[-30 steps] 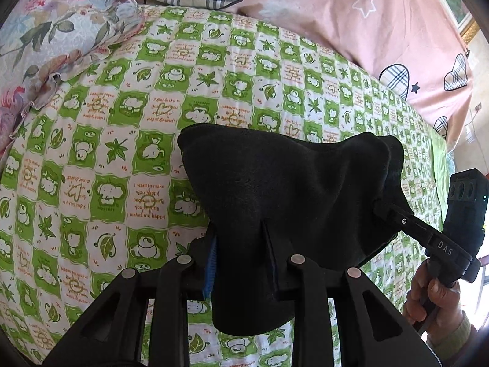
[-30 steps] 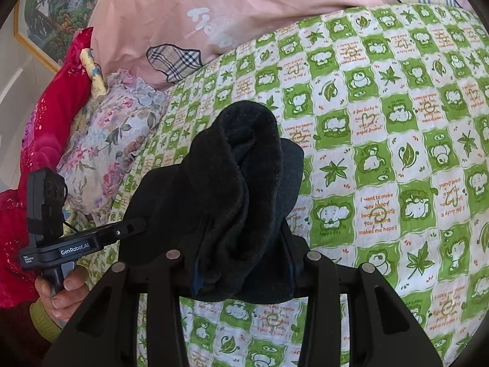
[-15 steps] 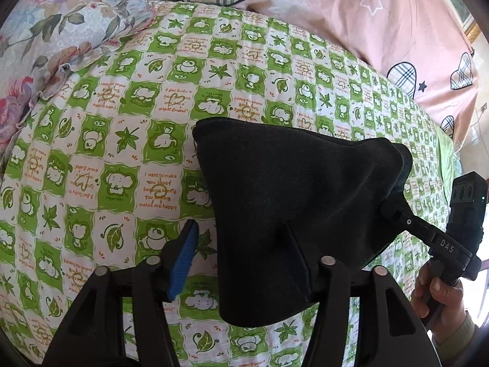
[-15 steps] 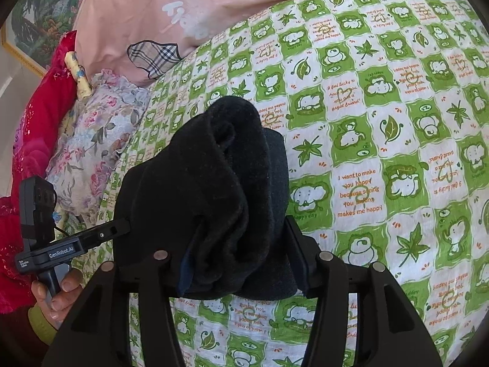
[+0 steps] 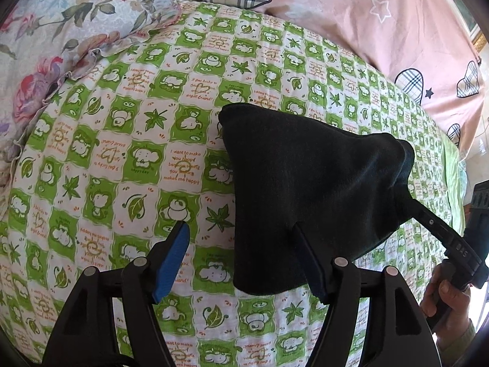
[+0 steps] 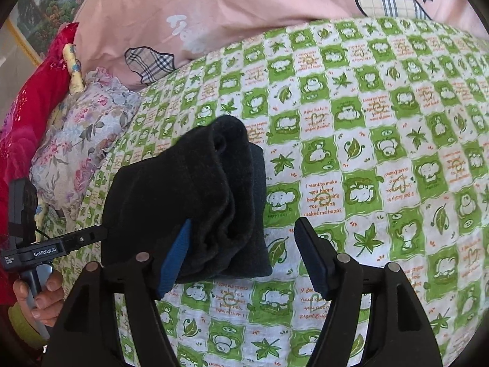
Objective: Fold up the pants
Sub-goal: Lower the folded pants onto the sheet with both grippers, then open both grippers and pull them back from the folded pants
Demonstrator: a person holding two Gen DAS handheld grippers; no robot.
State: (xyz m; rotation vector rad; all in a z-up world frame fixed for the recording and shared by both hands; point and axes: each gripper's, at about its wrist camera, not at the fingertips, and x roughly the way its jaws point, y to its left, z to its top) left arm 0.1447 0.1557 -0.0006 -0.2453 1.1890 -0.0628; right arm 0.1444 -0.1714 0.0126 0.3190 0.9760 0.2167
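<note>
Fingers of both the left gripper (image 5: 241, 253) and right gripper (image 6: 244, 250) have spread, releasing the folded pants (image 5: 308, 195).

One pants (image 5: 308, 189); two grippers: left gripper (image 5: 244, 255), right gripper (image 6: 244, 252); one quilt (image 5: 122, 153); one floral pillow (image 5: 61, 27)

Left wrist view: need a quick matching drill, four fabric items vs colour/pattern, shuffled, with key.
Column 1:
1. pants
2. bedsheet
3. pillow
4. quilt

Column 2:
A. pink with plaid hearts and stars
B. plain black
C. floral print with a frilled edge
D. green and white checks with animals and leaves

Pairs: 1-B, 2-D, 3-C, 4-A
</note>
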